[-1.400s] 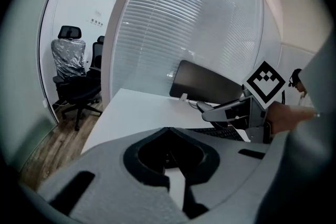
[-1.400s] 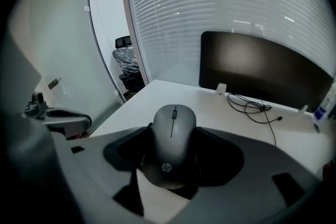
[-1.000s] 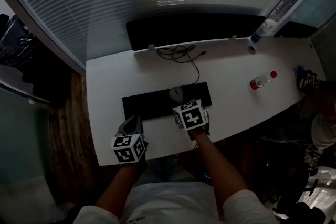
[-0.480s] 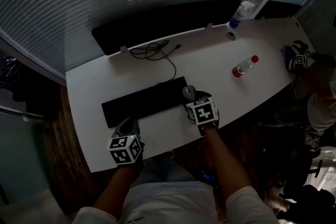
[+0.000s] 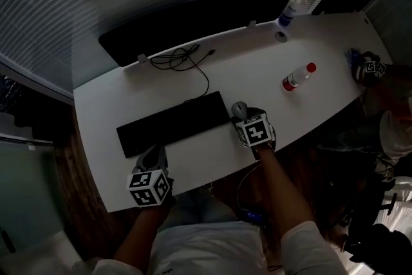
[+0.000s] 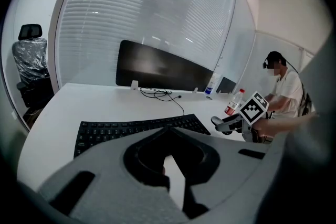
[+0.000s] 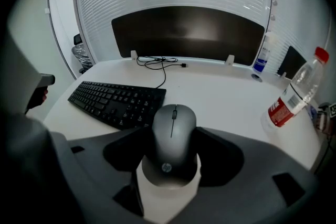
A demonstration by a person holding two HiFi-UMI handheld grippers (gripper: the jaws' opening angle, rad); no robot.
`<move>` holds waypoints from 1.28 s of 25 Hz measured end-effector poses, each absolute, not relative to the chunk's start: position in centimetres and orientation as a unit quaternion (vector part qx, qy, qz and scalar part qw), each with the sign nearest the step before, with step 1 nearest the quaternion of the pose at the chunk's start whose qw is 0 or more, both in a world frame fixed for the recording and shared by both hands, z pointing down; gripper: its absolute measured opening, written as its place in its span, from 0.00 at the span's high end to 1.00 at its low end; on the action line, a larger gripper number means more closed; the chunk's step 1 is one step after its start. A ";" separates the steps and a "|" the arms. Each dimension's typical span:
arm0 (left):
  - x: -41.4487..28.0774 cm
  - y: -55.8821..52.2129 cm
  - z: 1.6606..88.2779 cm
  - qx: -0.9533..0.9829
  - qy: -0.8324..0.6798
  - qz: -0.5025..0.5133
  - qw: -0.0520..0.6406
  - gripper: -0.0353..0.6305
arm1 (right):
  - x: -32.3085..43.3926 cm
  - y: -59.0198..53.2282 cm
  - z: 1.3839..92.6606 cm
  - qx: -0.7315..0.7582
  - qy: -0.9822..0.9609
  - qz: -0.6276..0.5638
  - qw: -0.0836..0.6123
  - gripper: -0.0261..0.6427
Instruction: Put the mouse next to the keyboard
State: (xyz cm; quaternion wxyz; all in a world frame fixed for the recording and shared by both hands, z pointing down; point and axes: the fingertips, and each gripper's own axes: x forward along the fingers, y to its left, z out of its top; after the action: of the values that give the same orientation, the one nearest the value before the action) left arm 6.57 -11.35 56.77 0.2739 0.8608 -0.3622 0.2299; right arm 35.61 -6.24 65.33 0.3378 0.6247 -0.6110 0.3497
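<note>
Mouse [image 7: 174, 136] tight between wide right tongs [image 5: 241, 114]

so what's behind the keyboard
Behind the keyboard lies a loose black cable on the white desk, one end running to the keyboard's back edge. Further back stands a dark panel; whatever is behind that is covered.

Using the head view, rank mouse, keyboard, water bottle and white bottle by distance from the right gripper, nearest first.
1. Mouse: between the jaws.
2. Keyboard: to the left, its end beside the mouse.
3. Water bottle: to the right, mid-table.
4. White bottle: far edge, by the monitor.
</note>
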 end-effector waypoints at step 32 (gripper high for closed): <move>4.9 -11.3 58.0 0.845 -0.388 0.249 0.270 0.94 | 38.4 -6.7 70.7 0.610 -0.613 0.390 0.317 0.51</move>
State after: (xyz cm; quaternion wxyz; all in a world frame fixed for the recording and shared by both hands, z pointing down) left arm 4.92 -11.34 58.00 0.2702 0.8452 -0.3883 0.2486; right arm 38.45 -6.69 70.67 0.3166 0.6101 -0.6130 0.3897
